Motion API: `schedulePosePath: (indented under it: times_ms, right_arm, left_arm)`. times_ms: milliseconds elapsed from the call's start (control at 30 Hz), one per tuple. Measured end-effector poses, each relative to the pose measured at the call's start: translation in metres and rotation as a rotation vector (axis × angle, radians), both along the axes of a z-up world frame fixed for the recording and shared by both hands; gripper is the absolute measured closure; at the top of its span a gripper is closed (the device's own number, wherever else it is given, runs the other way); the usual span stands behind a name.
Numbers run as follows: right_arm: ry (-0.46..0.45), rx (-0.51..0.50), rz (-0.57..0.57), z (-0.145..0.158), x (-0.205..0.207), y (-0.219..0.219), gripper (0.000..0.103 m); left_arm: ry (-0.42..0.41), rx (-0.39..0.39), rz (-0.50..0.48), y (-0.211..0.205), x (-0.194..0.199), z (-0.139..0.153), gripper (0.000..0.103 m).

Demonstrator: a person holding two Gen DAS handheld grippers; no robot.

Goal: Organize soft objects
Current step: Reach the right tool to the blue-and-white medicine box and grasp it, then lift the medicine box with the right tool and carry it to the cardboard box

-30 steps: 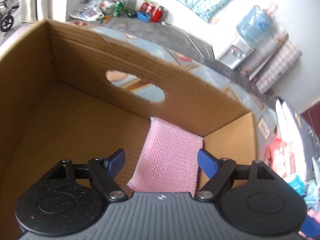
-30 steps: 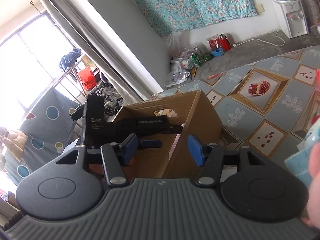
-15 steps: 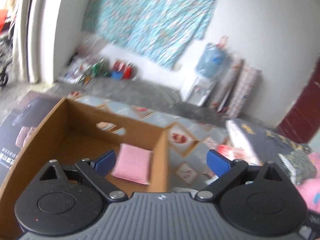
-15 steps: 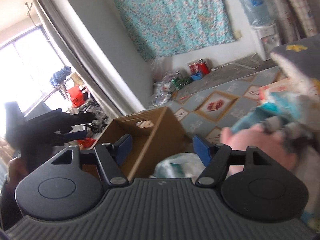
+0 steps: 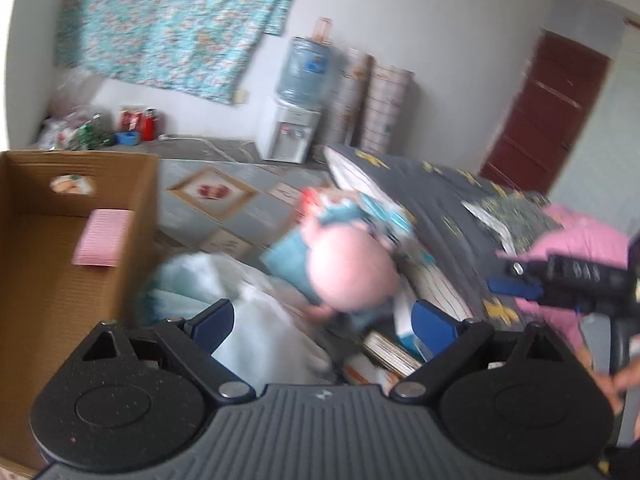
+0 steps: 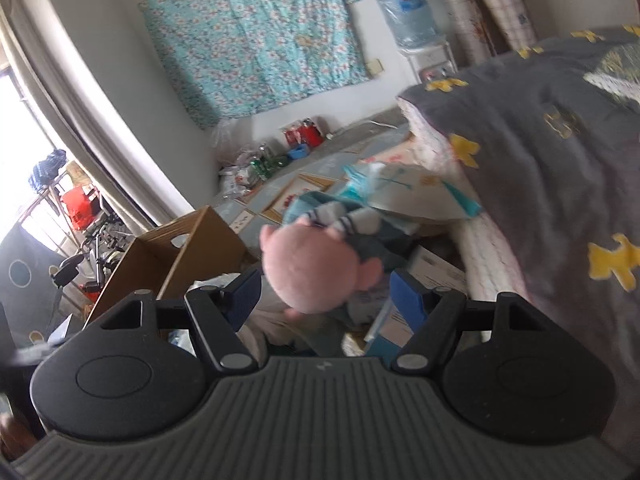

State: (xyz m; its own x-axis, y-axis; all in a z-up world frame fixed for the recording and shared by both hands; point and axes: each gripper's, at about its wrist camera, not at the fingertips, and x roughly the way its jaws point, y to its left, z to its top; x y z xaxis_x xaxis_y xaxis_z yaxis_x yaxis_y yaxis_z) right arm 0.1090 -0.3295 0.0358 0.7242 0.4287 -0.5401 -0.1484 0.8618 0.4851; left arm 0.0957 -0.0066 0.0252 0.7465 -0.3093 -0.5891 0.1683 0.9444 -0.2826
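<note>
I have the pink cloth (image 5: 102,238) lying flat in the cardboard box (image 5: 80,280), its long axis toward the handle-hole wall, while the pink-headed plush doll (image 6: 310,266), head toward me, waits on the floor clutter beside the bed (image 6: 560,160), with my left tool (image 5: 322,324) and right tool (image 6: 326,294) both spread and empty.

Soft daylight fills the room, coming from the window (image 6: 16,128) at the left of the right wrist view, which is overexposed to plain white. Both views have strong motion blur (the pink plush toy (image 5: 352,268) is smeared, without sharp edges). The fisheye lens bends the walls, and dark corners frame the left view.
</note>
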Motion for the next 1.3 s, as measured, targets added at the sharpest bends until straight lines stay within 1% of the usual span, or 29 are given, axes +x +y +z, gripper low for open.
schedulePosePath:
  times_ms: [100,167,267,300,333,400,467,567,633,733,867,900,933,967,1000,1067,1133,1300]
  right_arm:
    - [0.086,0.040,-0.025,-0.022,0.009,-0.015,0.032]
    - [0.142,0.075,-0.038,-0.039,0.019,-0.022,0.032]
    - [0.204,0.120,-0.052,-0.062,0.036,-0.028,0.032]
    - [0.222,0.131,-0.057,-0.070,0.042,-0.029,0.032]
    - [0.239,0.141,-0.061,-0.077,0.047,-0.030,0.033]
    - [0.278,0.161,-0.071,-0.091,0.060,-0.030,0.033]
    - [0.314,0.183,-0.078,-0.104,0.072,-0.031,0.033]
    - [0.353,0.208,-0.082,-0.119,0.085,-0.032,0.033]
    - [0.358,0.212,-0.080,-0.122,0.091,-0.029,0.033]
    - [0.360,0.216,-0.079,-0.125,0.099,-0.023,0.033]
    - [0.362,0.222,-0.076,-0.127,0.107,-0.017,0.032]
    - [0.361,0.223,-0.075,-0.128,0.107,-0.016,0.032]
    - [0.360,0.226,-0.076,-0.128,0.109,-0.016,0.032]
    - [0.358,0.229,-0.076,-0.129,0.110,-0.015,0.032]
    - [0.355,0.233,-0.076,-0.129,0.110,-0.015,0.032]
    - [0.348,0.245,-0.078,-0.131,0.108,-0.017,0.032]
    - [0.339,0.266,-0.082,-0.131,0.108,-0.018,0.032]
    - [0.313,0.329,-0.086,-0.126,0.103,-0.027,0.032]
  left_arm:
    - [-0.027,0.041,-0.059,-0.033,-0.002,-0.014,0.010]
    - [-0.034,0.067,-0.103,-0.053,0.001,-0.023,0.014]
    - [-0.036,0.099,-0.163,-0.078,0.012,-0.034,0.029]
    - [-0.037,0.109,-0.181,-0.085,0.016,-0.038,0.035]
    - [-0.033,0.119,-0.198,-0.091,0.022,-0.042,0.040]
    - [-0.018,0.126,-0.222,-0.101,0.032,-0.050,0.045]
    - [0.007,0.124,-0.246,-0.106,0.043,-0.057,0.048]
    - [0.046,0.106,-0.267,-0.115,0.059,-0.067,0.048]
    - [0.062,0.106,-0.278,-0.121,0.068,-0.072,0.048]
    - [0.095,0.111,-0.270,-0.127,0.081,-0.081,0.048]
    - [0.136,0.095,-0.268,-0.134,0.095,-0.091,0.048]
    - [0.147,0.093,-0.264,-0.135,0.098,-0.093,0.051]
    - [0.157,0.089,-0.259,-0.135,0.100,-0.096,0.058]
    - [0.171,0.082,-0.254,-0.136,0.103,-0.098,0.062]
    - [0.185,0.069,-0.252,-0.136,0.106,-0.100,0.068]
    - [0.200,0.036,-0.234,-0.133,0.107,-0.100,0.070]
    - [0.192,0.016,-0.214,-0.130,0.108,-0.098,0.074]
    - [0.194,-0.060,-0.184,-0.116,0.103,-0.085,0.078]
